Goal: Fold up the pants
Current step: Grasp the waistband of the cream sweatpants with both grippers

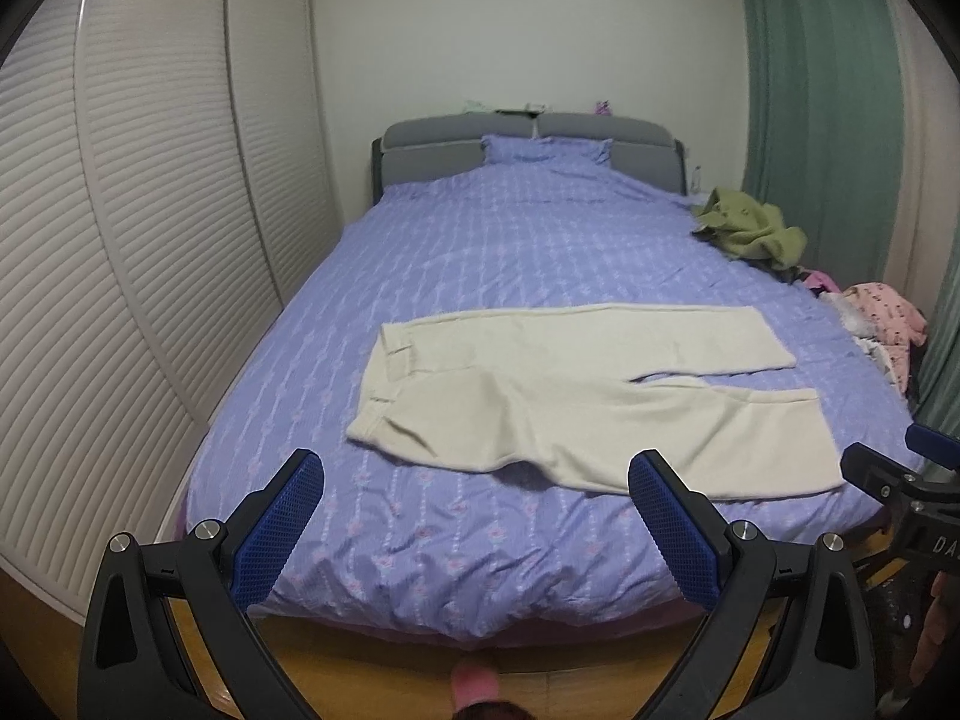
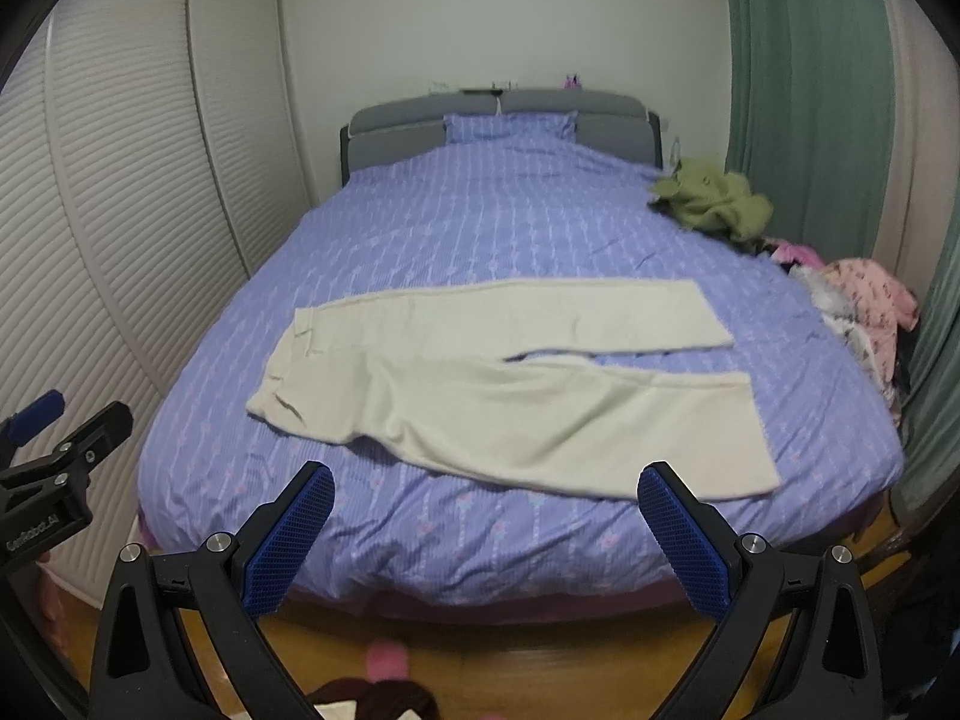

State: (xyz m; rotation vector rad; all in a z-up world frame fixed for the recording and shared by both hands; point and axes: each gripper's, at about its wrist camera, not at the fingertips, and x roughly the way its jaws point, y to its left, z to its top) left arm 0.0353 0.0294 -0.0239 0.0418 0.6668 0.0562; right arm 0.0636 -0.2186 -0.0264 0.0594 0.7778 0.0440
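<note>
Cream pants (image 1: 558,396) (image 2: 480,378) lie flat across the foot half of the bed, waistband to the left, both legs stretched right and slightly apart. My left gripper (image 1: 474,480) is open, hovering off the bed's foot edge just short of the near leg, holding nothing. My right gripper (image 2: 486,492) is open too, at the same distance, further right along the foot edge. Each gripper shows at the other view's side: the right gripper body (image 1: 900,486), the left gripper body (image 2: 54,468).
The bed (image 1: 420,540) has a purple patterned duvet and grey headboard (image 1: 456,132). A green garment (image 1: 750,228) and a pile of pink clothes (image 1: 882,312) sit at the right edge. Louvred wardrobe doors (image 1: 120,240) left, green curtain (image 1: 822,90) right, wooden floor below.
</note>
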